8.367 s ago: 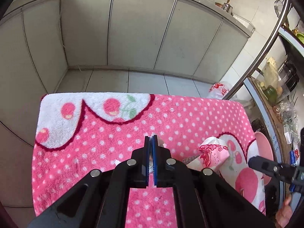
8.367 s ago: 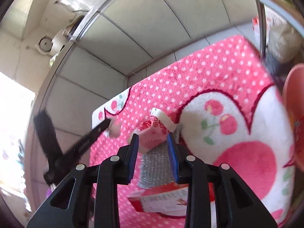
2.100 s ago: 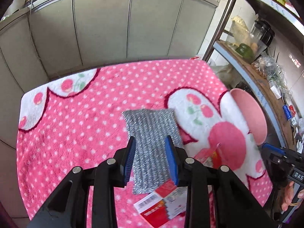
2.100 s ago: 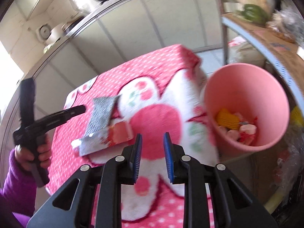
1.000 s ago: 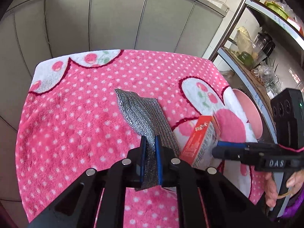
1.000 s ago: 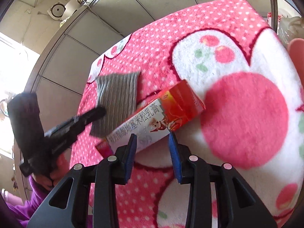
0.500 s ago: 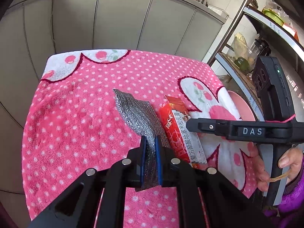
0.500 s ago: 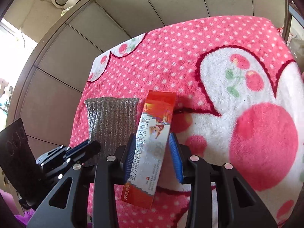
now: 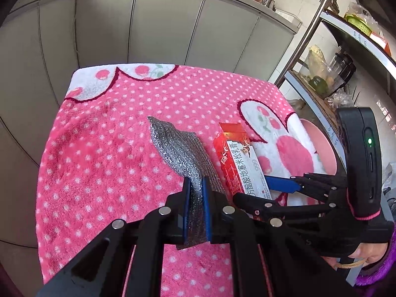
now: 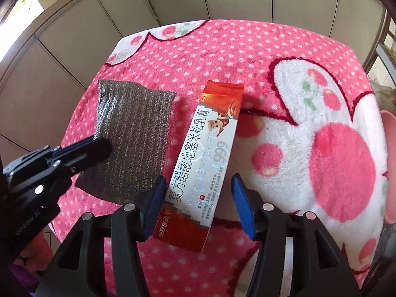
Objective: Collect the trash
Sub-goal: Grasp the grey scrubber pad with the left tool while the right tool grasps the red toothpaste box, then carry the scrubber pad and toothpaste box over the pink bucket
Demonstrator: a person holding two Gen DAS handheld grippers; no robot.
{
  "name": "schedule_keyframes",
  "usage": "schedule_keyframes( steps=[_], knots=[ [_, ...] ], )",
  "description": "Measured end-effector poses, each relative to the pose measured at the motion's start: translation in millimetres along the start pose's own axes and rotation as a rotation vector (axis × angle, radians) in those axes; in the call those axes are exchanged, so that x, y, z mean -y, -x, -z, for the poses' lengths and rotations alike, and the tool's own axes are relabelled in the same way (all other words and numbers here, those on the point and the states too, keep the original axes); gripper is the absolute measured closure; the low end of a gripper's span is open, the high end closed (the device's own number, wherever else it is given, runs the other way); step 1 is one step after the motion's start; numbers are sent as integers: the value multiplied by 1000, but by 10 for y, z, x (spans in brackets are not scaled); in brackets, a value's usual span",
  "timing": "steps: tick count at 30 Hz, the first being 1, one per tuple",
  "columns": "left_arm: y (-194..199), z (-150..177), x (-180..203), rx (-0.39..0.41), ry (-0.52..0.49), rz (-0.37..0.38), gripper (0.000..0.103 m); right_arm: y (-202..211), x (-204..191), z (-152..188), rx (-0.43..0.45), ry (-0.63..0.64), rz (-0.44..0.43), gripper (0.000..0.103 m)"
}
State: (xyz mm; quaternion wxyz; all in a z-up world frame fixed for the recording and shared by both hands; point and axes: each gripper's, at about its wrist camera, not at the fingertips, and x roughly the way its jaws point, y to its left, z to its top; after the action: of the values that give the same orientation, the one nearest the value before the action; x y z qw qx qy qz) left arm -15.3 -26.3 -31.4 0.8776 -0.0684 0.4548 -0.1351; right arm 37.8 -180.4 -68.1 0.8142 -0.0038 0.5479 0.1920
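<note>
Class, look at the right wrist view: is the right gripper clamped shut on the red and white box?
No. The right gripper has just been opening, and its pads stand apart on either side of the red and white box.

Surface cover (image 9: 104,148): fluffy pink cloth, matt, white-dotted.
Scouring cloth (image 10: 133,133): woven silver mesh, rough, glinting.
Carton (image 10: 208,148): smooth printed cardboard, slight sheen, embossed silver figures.
Left gripper (image 9: 196,185): matt black plastic, bright metal screws, blue rubbery-looking fingers (image 9: 206,198).
Bin (image 9: 321,146): smooth pink plastic.
Cabinet doors (image 9: 163,24): smooth grey panels, matt.
</note>
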Motion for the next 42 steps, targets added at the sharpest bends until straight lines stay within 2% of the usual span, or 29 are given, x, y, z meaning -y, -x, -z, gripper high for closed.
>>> schedule_keyframes(
  steps=[20,24,29,42],
  knots=[
    [256,37,-13,44,12,-58,94,76,71,145,71,-14,-76,48],
    [313,53,-10,54,8,-68,94,99,94,180,82,-31,-96,57],
    [353,63,-8,62,10,-76,94,124,96,222,99,-43,-109,60],
    [506,15,141,111,-17,-75,94,410,229,297,217,-62,-111,62]
  ],
)
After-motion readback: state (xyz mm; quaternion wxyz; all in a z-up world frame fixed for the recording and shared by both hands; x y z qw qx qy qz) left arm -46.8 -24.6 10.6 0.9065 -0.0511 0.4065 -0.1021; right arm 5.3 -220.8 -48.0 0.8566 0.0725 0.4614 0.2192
